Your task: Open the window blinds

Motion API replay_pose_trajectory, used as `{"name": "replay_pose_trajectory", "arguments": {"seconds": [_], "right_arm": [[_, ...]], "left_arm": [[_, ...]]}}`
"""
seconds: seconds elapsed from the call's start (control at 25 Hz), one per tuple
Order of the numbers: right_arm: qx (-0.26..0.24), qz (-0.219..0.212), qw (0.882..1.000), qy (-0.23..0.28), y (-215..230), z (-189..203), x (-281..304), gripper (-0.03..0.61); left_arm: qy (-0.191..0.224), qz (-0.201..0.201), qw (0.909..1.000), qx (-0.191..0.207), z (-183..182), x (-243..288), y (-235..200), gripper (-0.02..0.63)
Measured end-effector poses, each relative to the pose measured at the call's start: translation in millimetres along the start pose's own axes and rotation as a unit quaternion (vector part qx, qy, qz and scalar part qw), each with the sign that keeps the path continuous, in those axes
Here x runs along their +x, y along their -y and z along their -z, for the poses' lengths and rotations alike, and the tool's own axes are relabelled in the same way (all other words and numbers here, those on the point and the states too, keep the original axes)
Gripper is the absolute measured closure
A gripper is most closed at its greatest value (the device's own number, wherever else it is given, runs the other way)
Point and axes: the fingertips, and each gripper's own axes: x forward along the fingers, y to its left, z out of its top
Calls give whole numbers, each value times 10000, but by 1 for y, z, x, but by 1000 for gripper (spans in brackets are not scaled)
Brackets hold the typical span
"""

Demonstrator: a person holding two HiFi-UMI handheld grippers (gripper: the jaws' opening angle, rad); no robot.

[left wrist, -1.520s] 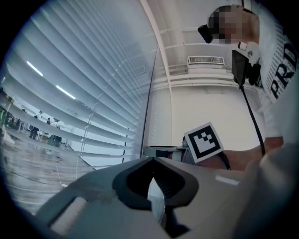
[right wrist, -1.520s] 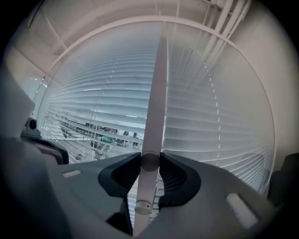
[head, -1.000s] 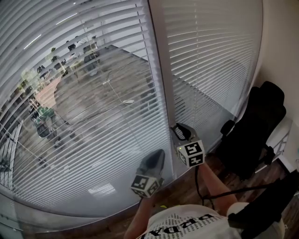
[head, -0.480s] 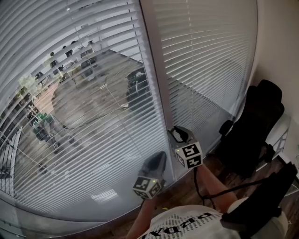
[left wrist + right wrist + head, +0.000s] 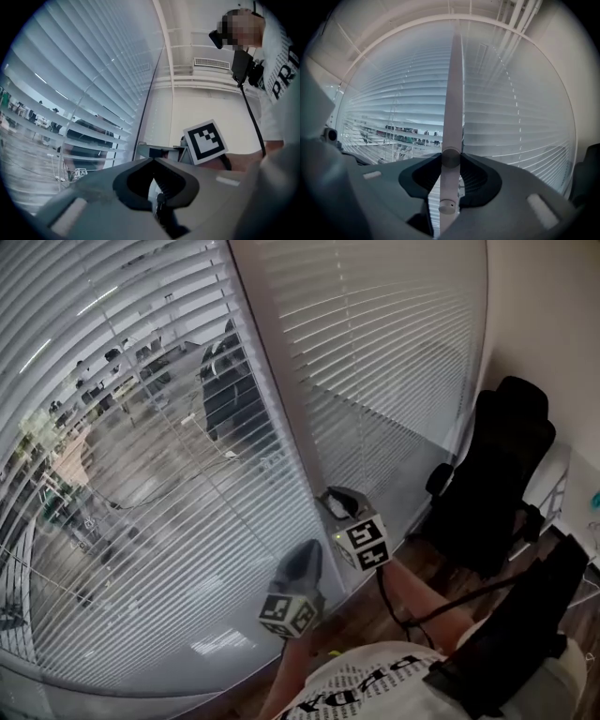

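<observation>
White slatted window blinds (image 5: 141, 474) cover a left pane and a right pane (image 5: 375, 362), with a pale mullion (image 5: 272, 427) between them. The slats stand partly tilted and the outdoors shows through the left pane. My right gripper (image 5: 339, 502) points level at the mullion. In the right gripper view it (image 5: 451, 157) is shut on the white tilt wand (image 5: 452, 93), which hangs straight down between the jaws. My left gripper (image 5: 305, 557) sits just below and left of it, shut with nothing held (image 5: 152, 159). The right gripper's marker cube (image 5: 206, 140) shows in the left gripper view.
A black office chair (image 5: 497, 484) stands at the right by the wall. A black cable (image 5: 441, 606) runs across the wooden floor (image 5: 375, 615) toward a dark bag at the lower right. The person's printed white shirt fills the bottom edge.
The head view has swung, so the blinds and mullion sit further left in the picture. Both grippers stay where they were by the mullion.
</observation>
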Motion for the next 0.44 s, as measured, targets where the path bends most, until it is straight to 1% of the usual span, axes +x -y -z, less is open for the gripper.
{"name": "replay_pose_trajectory", "arguments": {"seconds": [0.44], "right_arm": [[-13,-7,10000,-49,12,0,7,449]], "left_arm": [[-86,35,10000,12,-1,15,-1,620]]}}
